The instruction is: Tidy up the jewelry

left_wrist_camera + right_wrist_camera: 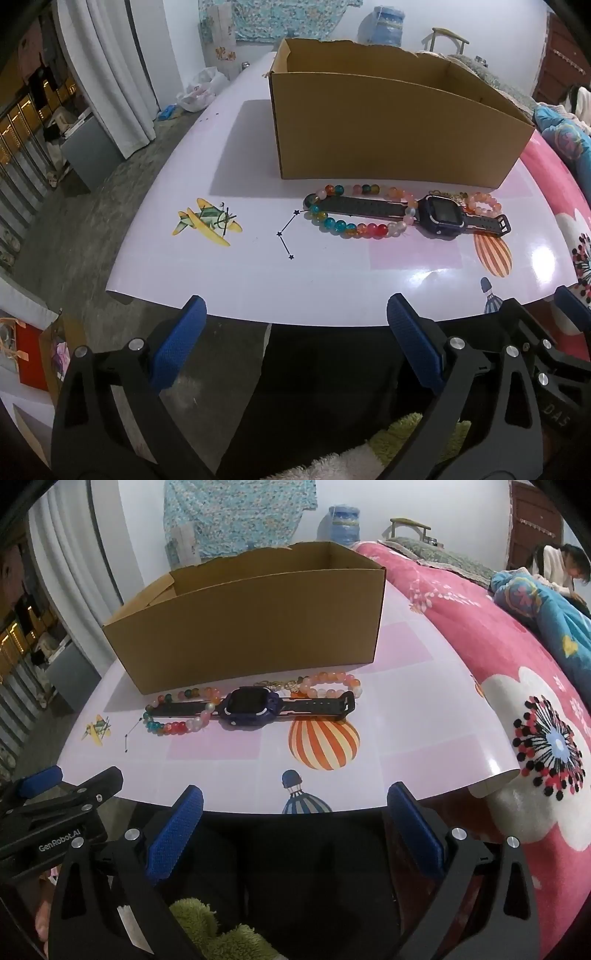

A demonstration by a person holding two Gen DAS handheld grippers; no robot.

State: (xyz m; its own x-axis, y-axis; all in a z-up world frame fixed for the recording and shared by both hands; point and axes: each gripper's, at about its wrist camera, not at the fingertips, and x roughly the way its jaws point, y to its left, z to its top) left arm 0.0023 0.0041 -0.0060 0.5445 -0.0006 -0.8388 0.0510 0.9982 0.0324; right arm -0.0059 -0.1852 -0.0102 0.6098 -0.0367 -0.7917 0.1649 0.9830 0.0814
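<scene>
Well ahead of both wide-open, empty grippers [295,343] [293,827], watch [255,703] across bead bracelet [173,725].

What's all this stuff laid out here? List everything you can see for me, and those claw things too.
cardboard box: one, brown, open top, at the back of the table, nothing visible inside.
smartwatch: one, dark blue with black strap, flat in front of the box, lying across the bracelets.
multicolour bead bracelet: one, teal, red, pink and amber beads, under the strap's left end.
peach bead bracelet: one, orange and pale pink, beside the watch's right end.
table: one, white and pink, printed with balloons and a plane.
pink blanket: one, floral, to the table's right.
person: one, far right background.
left claw: one, black with blue pads, open, empty, at the table's near edge.
right claw: one, same colours, open, empty, at the near edge.
</scene>
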